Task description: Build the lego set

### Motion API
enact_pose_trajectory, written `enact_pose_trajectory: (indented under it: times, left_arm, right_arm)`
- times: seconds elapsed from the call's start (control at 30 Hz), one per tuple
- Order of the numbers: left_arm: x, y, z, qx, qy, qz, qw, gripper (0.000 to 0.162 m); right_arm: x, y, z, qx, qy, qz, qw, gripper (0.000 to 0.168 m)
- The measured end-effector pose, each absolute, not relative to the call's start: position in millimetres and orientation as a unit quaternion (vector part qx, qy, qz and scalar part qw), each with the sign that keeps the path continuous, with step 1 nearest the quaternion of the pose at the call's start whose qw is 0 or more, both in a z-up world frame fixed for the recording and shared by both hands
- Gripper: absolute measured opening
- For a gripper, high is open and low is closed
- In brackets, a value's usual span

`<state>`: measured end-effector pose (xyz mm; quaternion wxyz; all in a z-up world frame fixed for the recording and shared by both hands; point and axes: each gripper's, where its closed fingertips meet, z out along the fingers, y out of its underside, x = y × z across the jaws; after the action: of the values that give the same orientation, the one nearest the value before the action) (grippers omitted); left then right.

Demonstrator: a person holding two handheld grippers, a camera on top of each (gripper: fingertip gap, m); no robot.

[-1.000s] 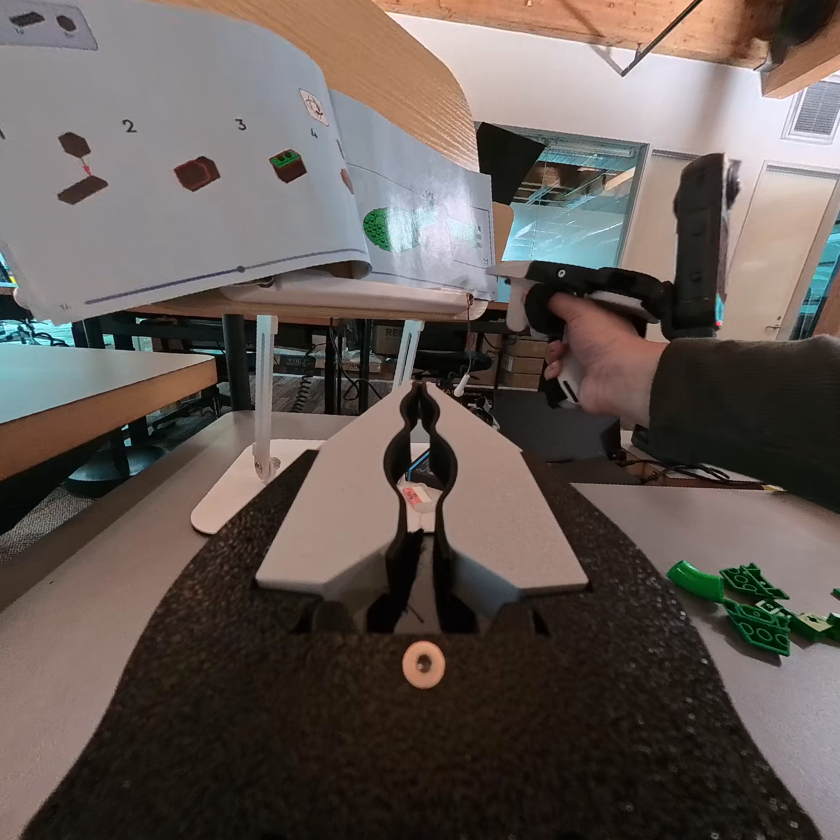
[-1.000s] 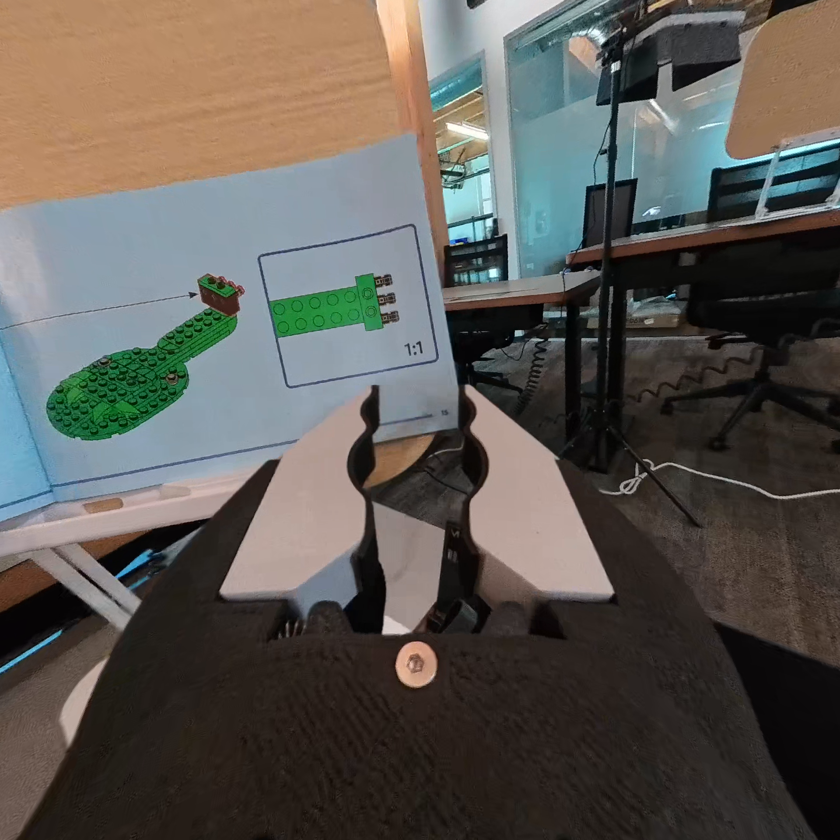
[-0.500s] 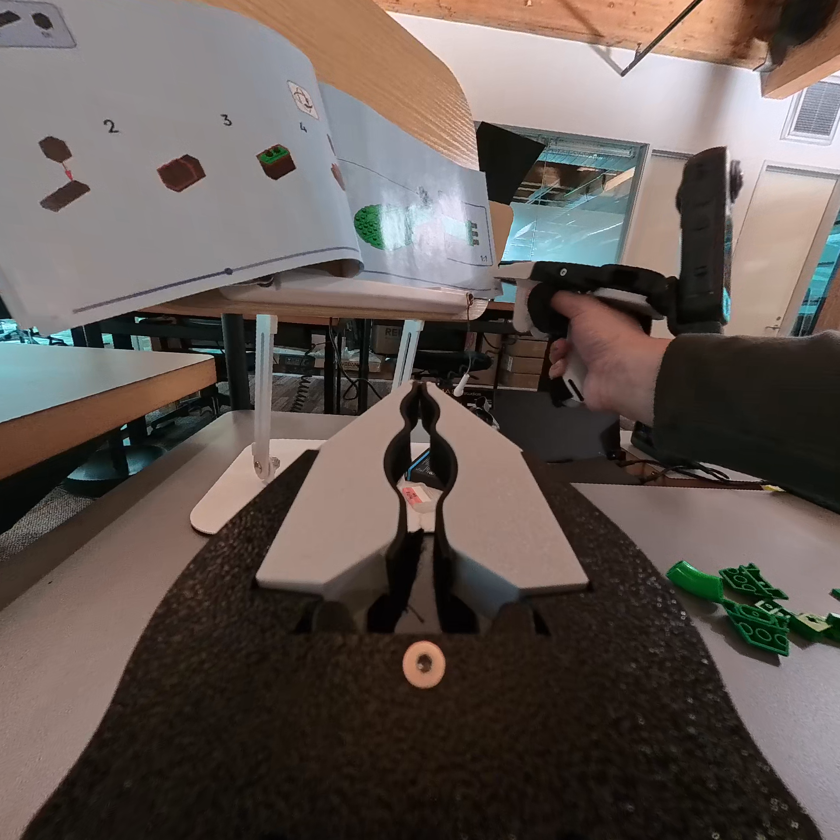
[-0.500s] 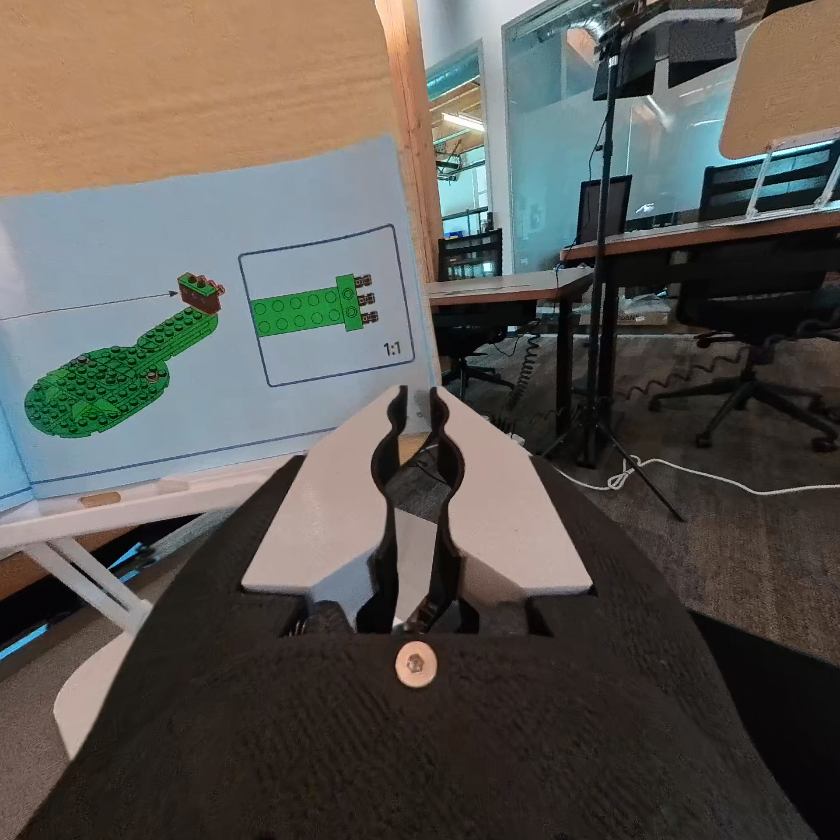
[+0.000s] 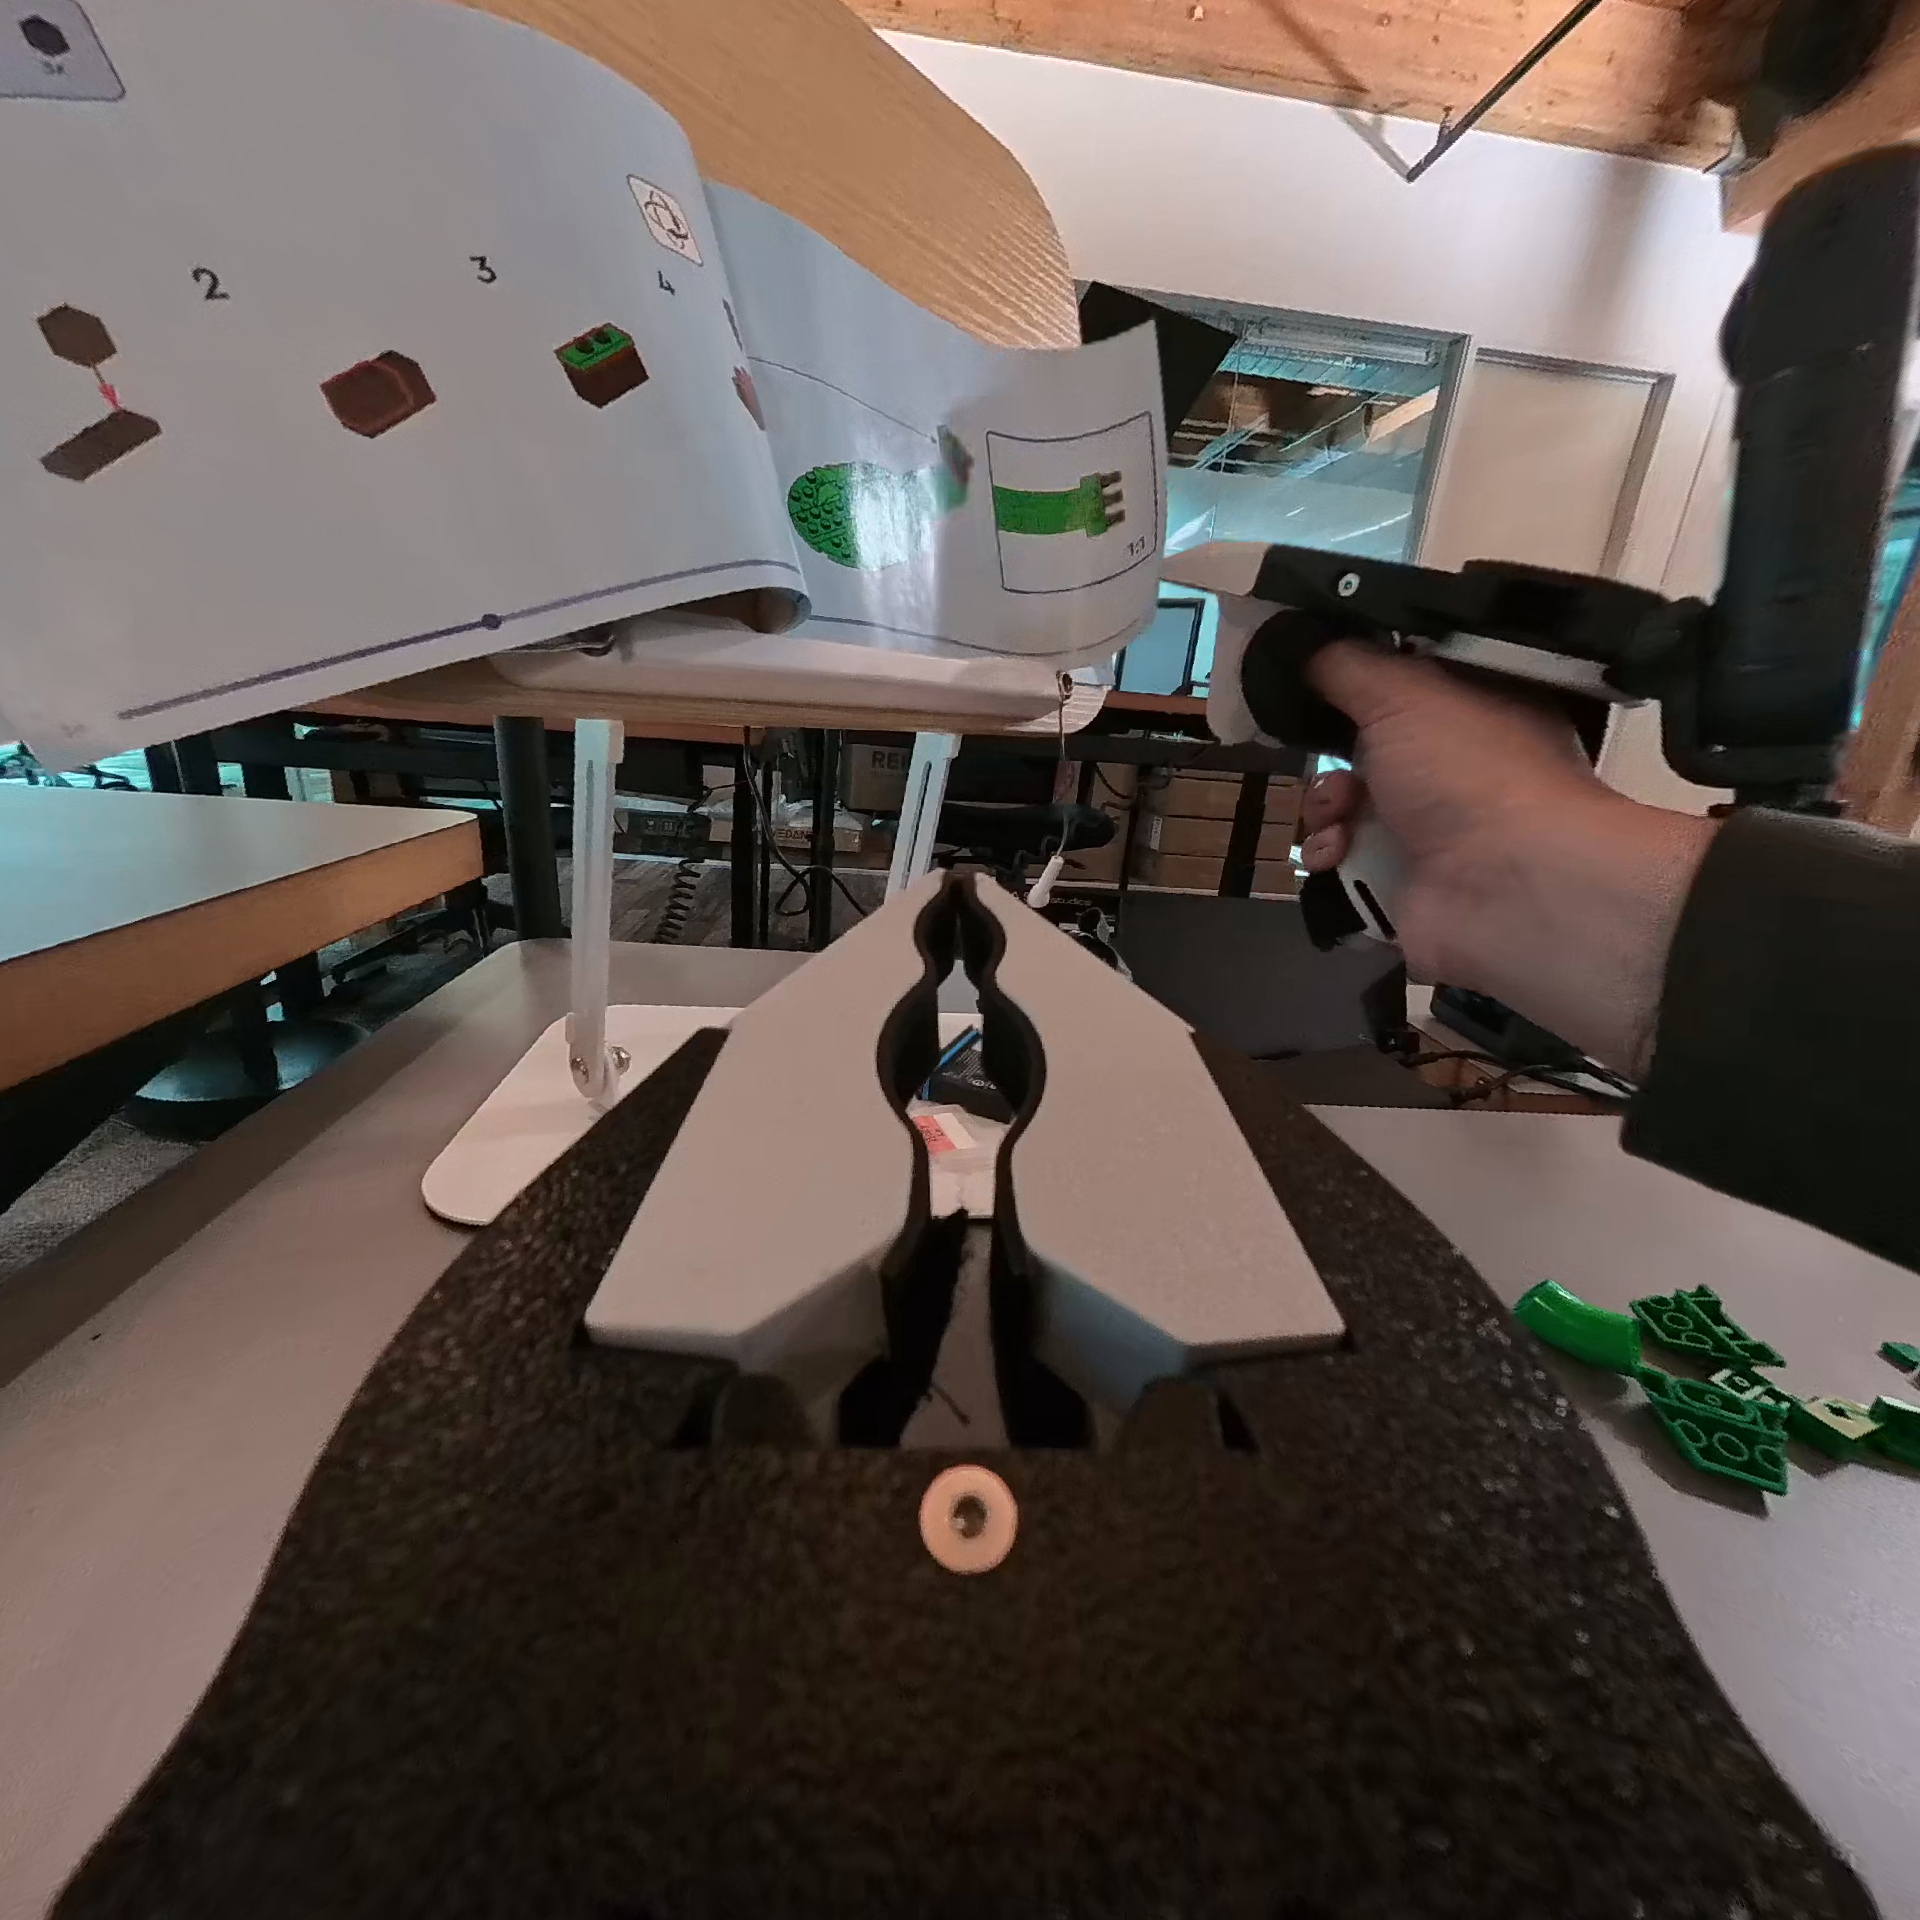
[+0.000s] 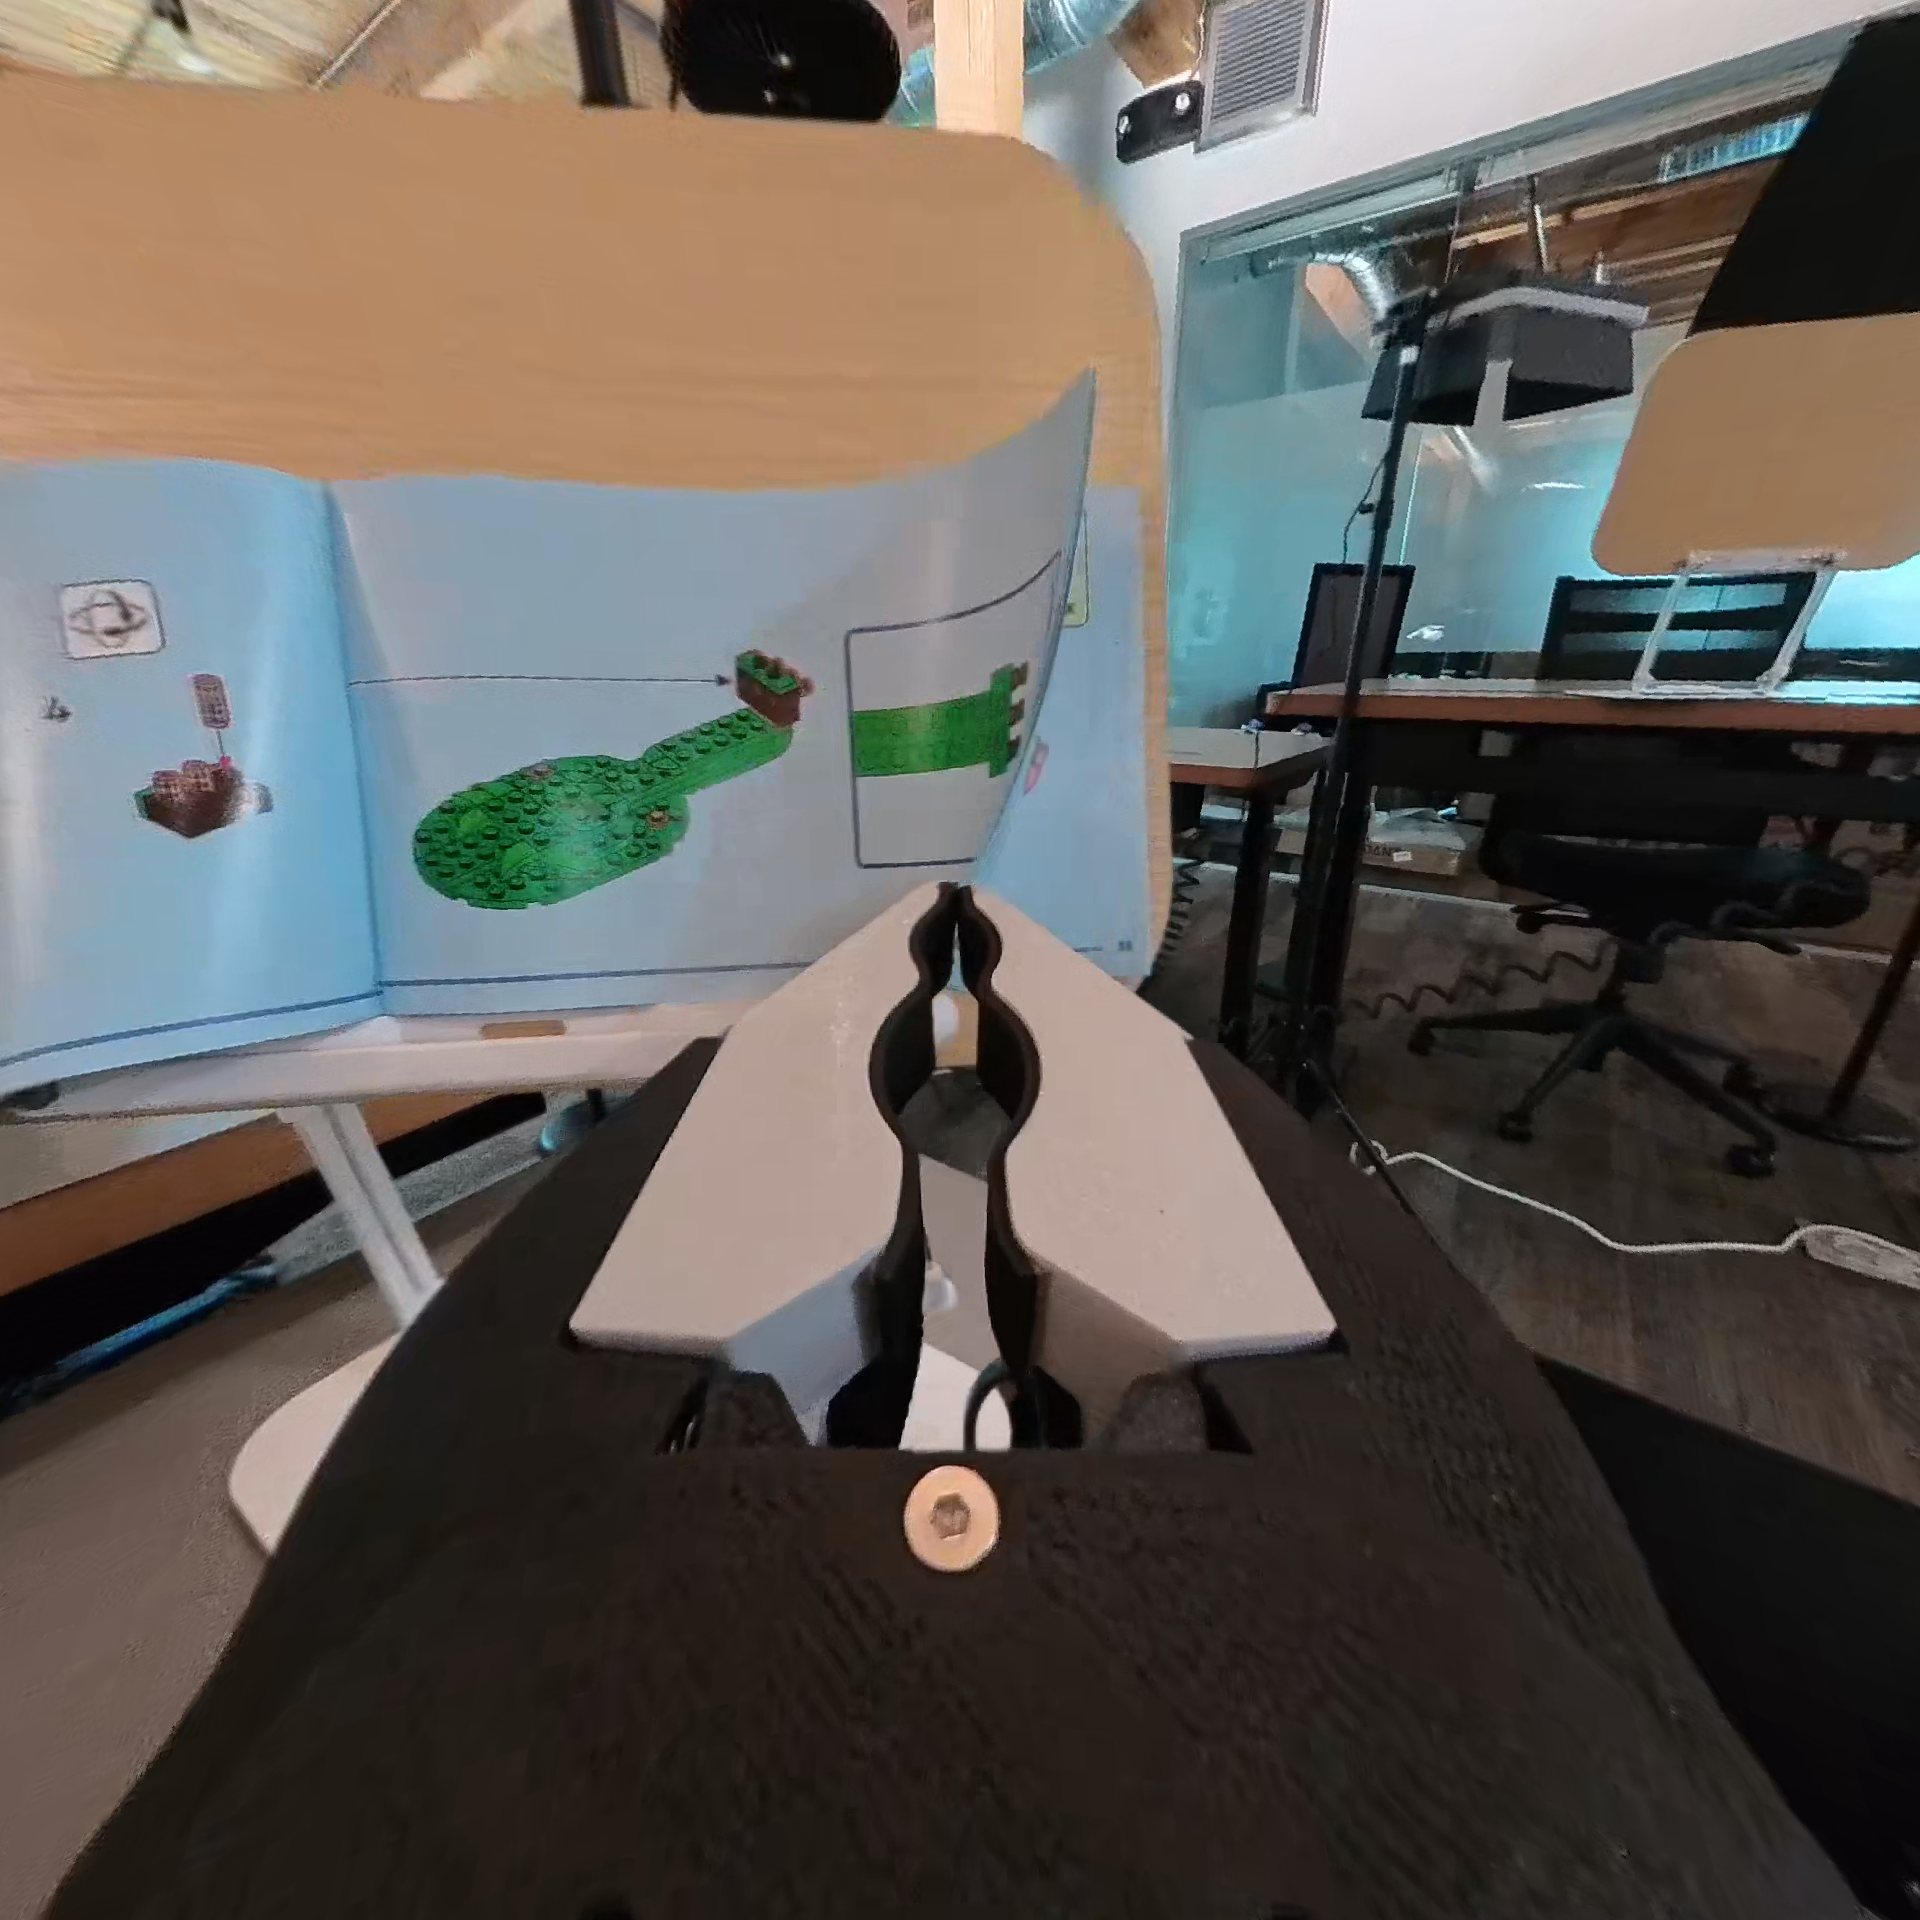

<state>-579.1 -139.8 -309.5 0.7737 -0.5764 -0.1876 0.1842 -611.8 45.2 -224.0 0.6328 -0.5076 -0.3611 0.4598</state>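
Our right gripper (image 6: pixel 951 899) has pinched the bottom corner of the booklet page (image 6: pixel 727 748) and is lifting it, so the page now curls up off the stand (image 6: pixel 436 1049). A moment ago that gripper was open and the page lay flat. We think we are turning to the next step. Our left gripper (image 5: pixel 956 888) is closed on nothing, low over the table (image 5: pixel 187 1455). The green lego pieces (image 5: pixel 1704 1392) wait to its right
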Motion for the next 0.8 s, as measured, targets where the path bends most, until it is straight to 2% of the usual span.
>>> enact_pose_trajectory:
  times: [0.1, 0.27, 0.63, 0.67, 0.77, 0.8]
  left_arm:
    - [-578, -139, -309, -0.577, -0.185, 0.184, 0.774, 0.000]
    - [-581, -143, -307, -0.562, -0.198, 0.169, 0.785, 0.000]
    - [-588, -153, -299, -0.527, -0.211, 0.179, 0.804, 0.000]
    - [-595, -161, -294, -0.512, -0.222, 0.186, 0.809, 0.018]
    - [-624, -198, -274, -0.452, -0.270, 0.205, 0.825, 0.093]
    - [-636, -211, -266, -0.440, -0.279, 0.214, 0.826, 0.112]
  right_arm:
    - [-603, 34, -222, -0.529, -0.338, 0.445, 0.639, 0.001]
    - [-549, 2, -184, -0.528, -0.228, 0.491, 0.655, 0.025]
    - [-445, -41, -101, -0.393, -0.156, 0.570, 0.705, 0.020]
    - [-437, -43, -94, -0.378, -0.152, 0.573, 0.711, 0.020]
    - [-422, -49, -82, -0.351, -0.146, 0.584, 0.718, 0.020]
    - [-420, -53, -78, -0.344, -0.153, 0.588, 0.716, 0.020]
